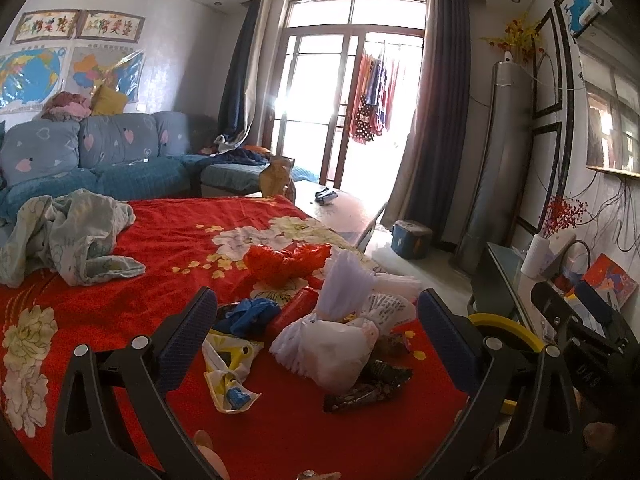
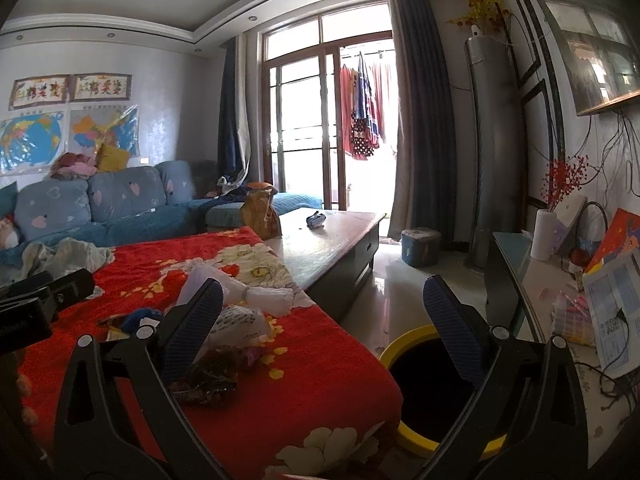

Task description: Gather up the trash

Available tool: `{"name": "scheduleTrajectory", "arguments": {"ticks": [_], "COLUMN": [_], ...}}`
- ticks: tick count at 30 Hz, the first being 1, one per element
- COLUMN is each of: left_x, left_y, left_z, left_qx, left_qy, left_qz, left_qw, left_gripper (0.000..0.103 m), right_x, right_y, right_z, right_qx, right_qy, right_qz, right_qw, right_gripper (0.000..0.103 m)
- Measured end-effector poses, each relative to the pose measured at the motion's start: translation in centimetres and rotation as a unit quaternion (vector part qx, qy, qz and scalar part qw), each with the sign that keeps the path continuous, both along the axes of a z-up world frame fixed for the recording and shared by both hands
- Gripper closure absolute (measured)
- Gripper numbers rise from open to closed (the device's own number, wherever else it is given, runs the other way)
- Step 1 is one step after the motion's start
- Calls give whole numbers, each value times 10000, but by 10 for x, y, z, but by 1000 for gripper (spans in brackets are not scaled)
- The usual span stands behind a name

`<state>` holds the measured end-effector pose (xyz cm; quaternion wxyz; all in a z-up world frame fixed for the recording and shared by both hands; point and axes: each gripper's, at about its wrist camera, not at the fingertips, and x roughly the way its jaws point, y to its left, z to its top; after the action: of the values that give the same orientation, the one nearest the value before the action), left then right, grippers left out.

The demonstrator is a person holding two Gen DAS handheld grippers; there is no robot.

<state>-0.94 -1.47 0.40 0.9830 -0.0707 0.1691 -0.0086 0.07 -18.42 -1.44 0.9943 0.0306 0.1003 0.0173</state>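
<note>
On the red floral blanket [image 1: 168,240], a crumpled pale cloth [image 1: 72,232] lies far left, well apart from the trash pile [image 1: 320,320] of white bags, blue scrap and dark wrappers. The left gripper [image 1: 316,320] hangs released above that pile. Rightmost, the right gripper [image 2: 324,312] is spread empty above the blanket's edge and the yellow-rimmed bin [image 2: 404,344].

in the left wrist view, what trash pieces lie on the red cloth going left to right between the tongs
yellow and white plastic bag → blue crumpled glove → red tube → white plastic bag → dark snack wrapper
</note>
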Motion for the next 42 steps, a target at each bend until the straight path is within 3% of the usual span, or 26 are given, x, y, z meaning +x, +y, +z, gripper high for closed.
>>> {"name": "scheduleTrajectory", "arguments": {"ticks": [8, 19, 42], "left_x": [2, 31, 80], "left_y": [-1, -5, 73], "left_z": [-3, -9, -5], "left_qx": [-3, -201, -472], "left_qy": [26, 351, 597], "left_qz": [-47, -524, -65], "left_qw": [10000, 9978, 9971], "left_gripper": [6, 6, 6], "right_x": [0, 20, 122], "right_y": [-1, -14, 23], "right_z": [0, 2, 8], "right_qx": [10, 154, 77], "right_qy": [42, 369, 1194], "right_qz": [3, 80, 1154], "right_qw": [10000, 9992, 9861], "right_gripper": [11, 11, 11]}}
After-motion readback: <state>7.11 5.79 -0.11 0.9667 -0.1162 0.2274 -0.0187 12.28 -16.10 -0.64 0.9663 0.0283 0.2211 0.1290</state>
